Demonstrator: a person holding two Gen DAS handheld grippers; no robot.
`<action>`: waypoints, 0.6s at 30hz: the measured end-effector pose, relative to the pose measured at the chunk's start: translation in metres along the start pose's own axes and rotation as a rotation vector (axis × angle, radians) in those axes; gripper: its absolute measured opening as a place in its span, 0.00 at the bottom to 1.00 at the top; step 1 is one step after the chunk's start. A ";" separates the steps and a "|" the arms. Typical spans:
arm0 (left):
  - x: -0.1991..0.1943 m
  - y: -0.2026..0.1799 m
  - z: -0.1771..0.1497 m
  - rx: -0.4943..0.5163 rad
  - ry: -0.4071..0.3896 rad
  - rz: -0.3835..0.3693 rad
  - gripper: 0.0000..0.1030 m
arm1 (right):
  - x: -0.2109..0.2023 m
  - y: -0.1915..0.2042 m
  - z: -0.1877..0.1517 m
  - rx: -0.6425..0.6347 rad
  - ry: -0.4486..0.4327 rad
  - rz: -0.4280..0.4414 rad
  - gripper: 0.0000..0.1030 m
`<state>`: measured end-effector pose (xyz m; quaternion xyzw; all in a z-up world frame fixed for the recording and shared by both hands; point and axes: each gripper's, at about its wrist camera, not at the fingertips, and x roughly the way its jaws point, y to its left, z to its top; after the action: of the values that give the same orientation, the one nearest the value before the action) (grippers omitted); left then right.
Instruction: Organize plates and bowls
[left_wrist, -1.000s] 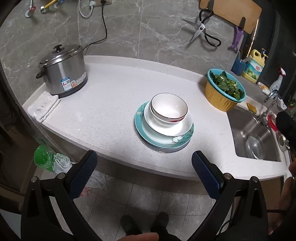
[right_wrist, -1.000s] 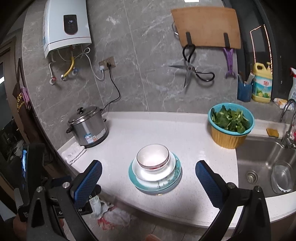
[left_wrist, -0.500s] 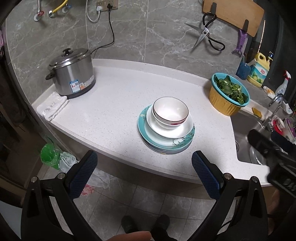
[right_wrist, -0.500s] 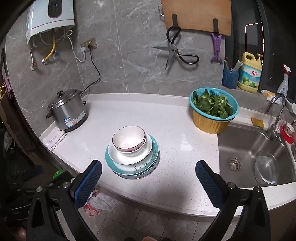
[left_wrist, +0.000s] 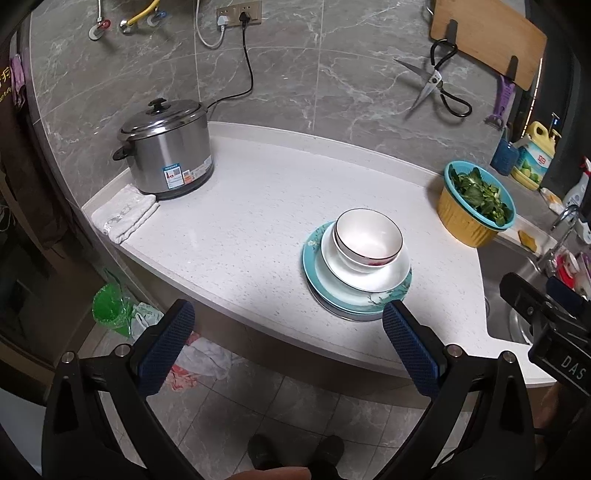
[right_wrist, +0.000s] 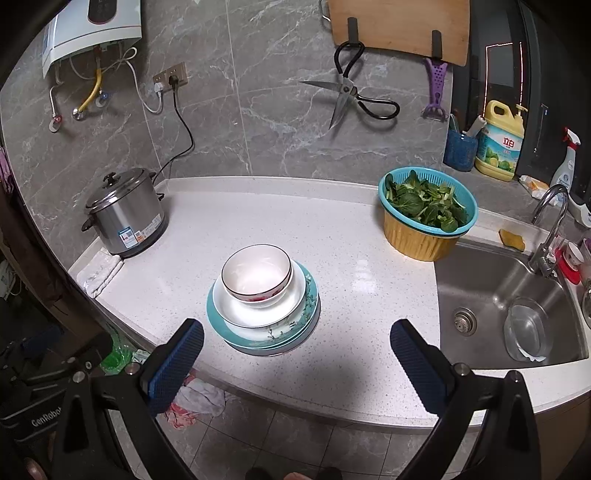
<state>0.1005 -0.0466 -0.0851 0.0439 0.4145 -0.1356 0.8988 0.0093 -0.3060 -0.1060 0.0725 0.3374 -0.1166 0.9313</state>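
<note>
Both grippers are drawing back from the speckled white countertop (right_wrist: 332, 236), leaving the white bowl (right_wrist: 256, 275) nested on the stacked white and teal plates (right_wrist: 264, 319) near its front edge. The left gripper (left_wrist: 291, 343) and right gripper (right_wrist: 295, 360) are hovering wide-fingered and empty, probably because the stack is already tidy.

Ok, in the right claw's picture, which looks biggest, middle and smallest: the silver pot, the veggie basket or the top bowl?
Largest to smallest:
1. veggie basket
2. silver pot
3. top bowl
The pot and bowl look close, and the bowl is nearer the camera, so that order is unsure.
</note>
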 end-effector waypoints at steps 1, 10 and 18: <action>0.000 0.000 0.000 -0.001 -0.001 0.001 1.00 | 0.000 0.001 0.000 -0.001 -0.002 -0.002 1.00; 0.000 0.000 0.014 0.005 -0.021 0.015 1.00 | 0.011 0.002 0.008 0.020 0.048 -0.034 1.00; 0.001 -0.005 0.018 0.011 -0.020 0.009 1.00 | 0.009 0.006 0.008 0.020 0.083 -0.055 1.00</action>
<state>0.1133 -0.0555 -0.0737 0.0493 0.4044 -0.1342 0.9033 0.0220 -0.3033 -0.1053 0.0772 0.3763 -0.1422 0.9123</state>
